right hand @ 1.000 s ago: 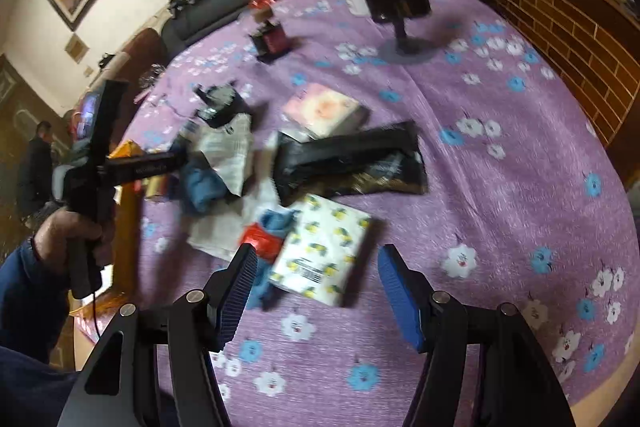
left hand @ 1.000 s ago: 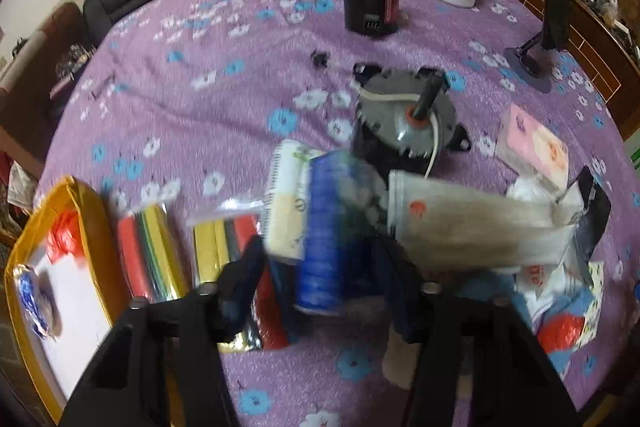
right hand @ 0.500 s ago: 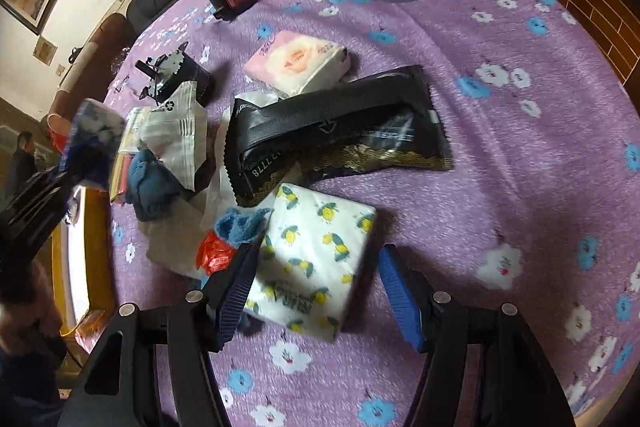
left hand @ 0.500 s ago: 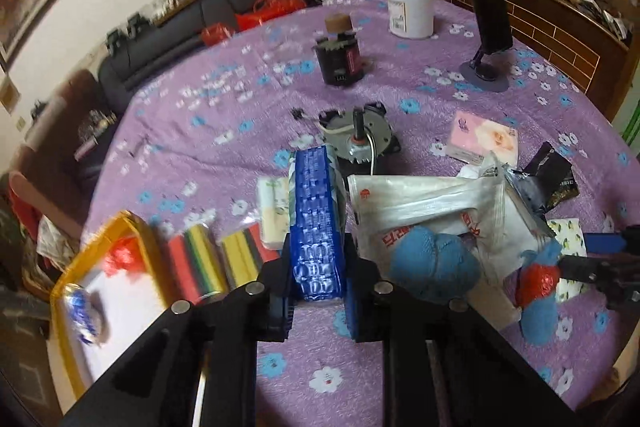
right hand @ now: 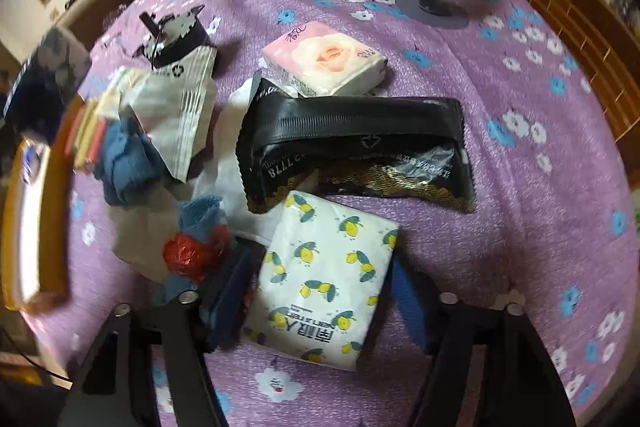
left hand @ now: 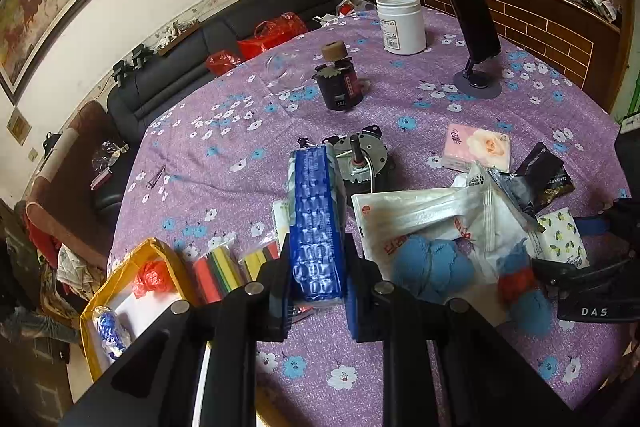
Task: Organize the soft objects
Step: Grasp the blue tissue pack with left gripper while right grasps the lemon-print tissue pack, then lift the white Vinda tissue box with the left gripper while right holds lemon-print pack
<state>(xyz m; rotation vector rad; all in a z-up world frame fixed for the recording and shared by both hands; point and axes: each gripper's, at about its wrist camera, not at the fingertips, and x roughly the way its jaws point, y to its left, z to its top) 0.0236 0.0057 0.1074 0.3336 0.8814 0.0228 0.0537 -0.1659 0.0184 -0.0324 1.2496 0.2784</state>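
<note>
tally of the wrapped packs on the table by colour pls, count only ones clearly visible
Blue pack, held in the left gripper: 1
Pink rose tissue pack: 1
White lemon-print tissue pack, between the closing jaws of the right gripper: 1
Black pouch: 1
White bag: 1
Total: 5

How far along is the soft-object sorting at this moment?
Done: one blue packet lies in the yellow box. In hand: the left gripper is shut on a blue pack; the right gripper's jaws are closing around the lemon tissue pack. Left: rose tissue pack, black pouch, blue cloths.
</note>
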